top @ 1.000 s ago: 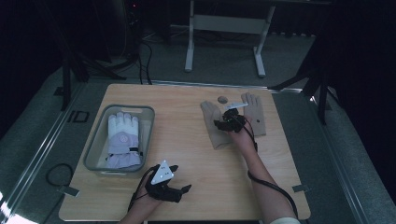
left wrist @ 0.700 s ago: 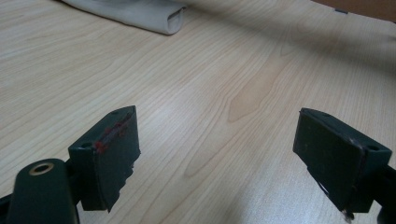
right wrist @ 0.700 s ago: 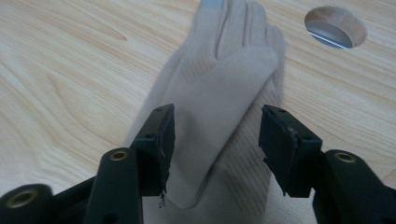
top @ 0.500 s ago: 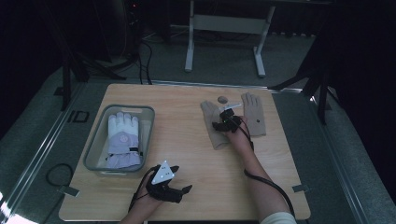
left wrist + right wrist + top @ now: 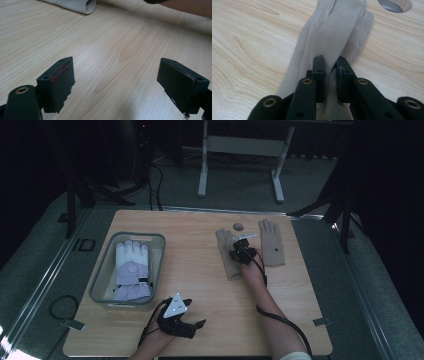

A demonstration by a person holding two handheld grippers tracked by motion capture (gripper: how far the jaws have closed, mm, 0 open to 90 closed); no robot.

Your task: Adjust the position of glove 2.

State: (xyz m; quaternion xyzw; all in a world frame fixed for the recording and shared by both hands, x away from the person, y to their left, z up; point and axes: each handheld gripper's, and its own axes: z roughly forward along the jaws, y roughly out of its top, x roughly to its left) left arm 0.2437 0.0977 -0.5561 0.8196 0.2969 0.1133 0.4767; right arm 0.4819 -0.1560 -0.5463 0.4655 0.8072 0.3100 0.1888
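I see a light wood desk [image 5: 200, 245] carrying a clear bin [image 5: 102, 285] at left, two beige gloves flat at upper right, left glove [image 5: 227, 257] and right glove [image 5: 271, 244] near each other, small round hole [image 5: 238, 226] in the desk top just beyond them

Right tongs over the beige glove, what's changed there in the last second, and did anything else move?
The right tongs have just been closing and now pinch a fold of the near beige glove. The hand barely shifted. Unchanged: the left tongs rest open above bare table, the second beige glove lies flat, and the white glove sits in the bin.
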